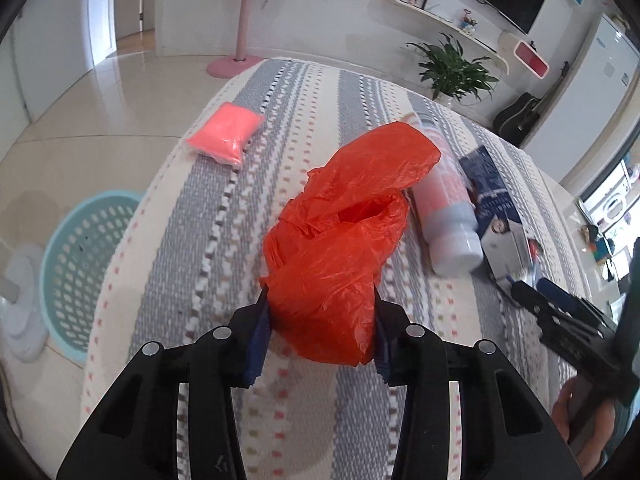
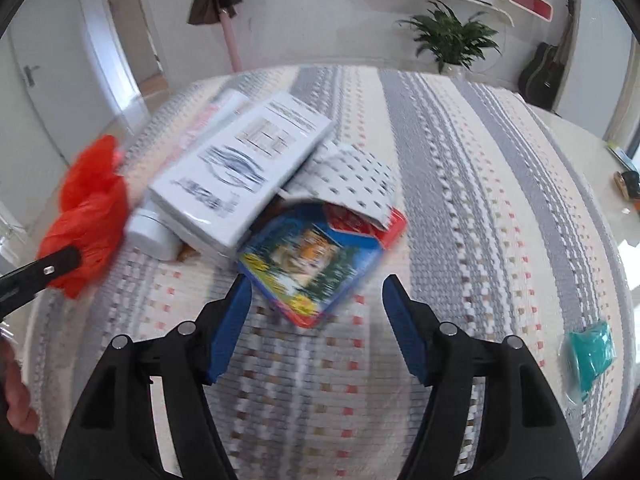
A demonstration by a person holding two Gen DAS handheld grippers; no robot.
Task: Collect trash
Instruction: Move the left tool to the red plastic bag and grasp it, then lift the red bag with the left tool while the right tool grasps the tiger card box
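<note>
My left gripper [image 1: 320, 316] is shut on a crumpled orange plastic bag [image 1: 340, 240] and holds it over the striped cloth; the bag also shows at the left of the right wrist view [image 2: 88, 208]. My right gripper [image 2: 316, 308] is open and empty, its blue fingers either side of a colourful tiger-print packet [image 2: 312, 264]. Behind that packet lie a white box [image 2: 244, 168], a dotted white wrapper [image 2: 352, 176] and a white-capped bottle [image 2: 152, 232]. The bottle [image 1: 448, 208] and a blue box [image 1: 496, 208] lie right of the bag.
A pink packet [image 1: 226, 134] lies at the far left of the table. A teal packet [image 2: 592, 352] lies at the right edge. A light blue basket [image 1: 80, 264] stands on the floor to the left. A potted plant [image 1: 452, 68] and guitar [image 1: 520, 116] stand behind.
</note>
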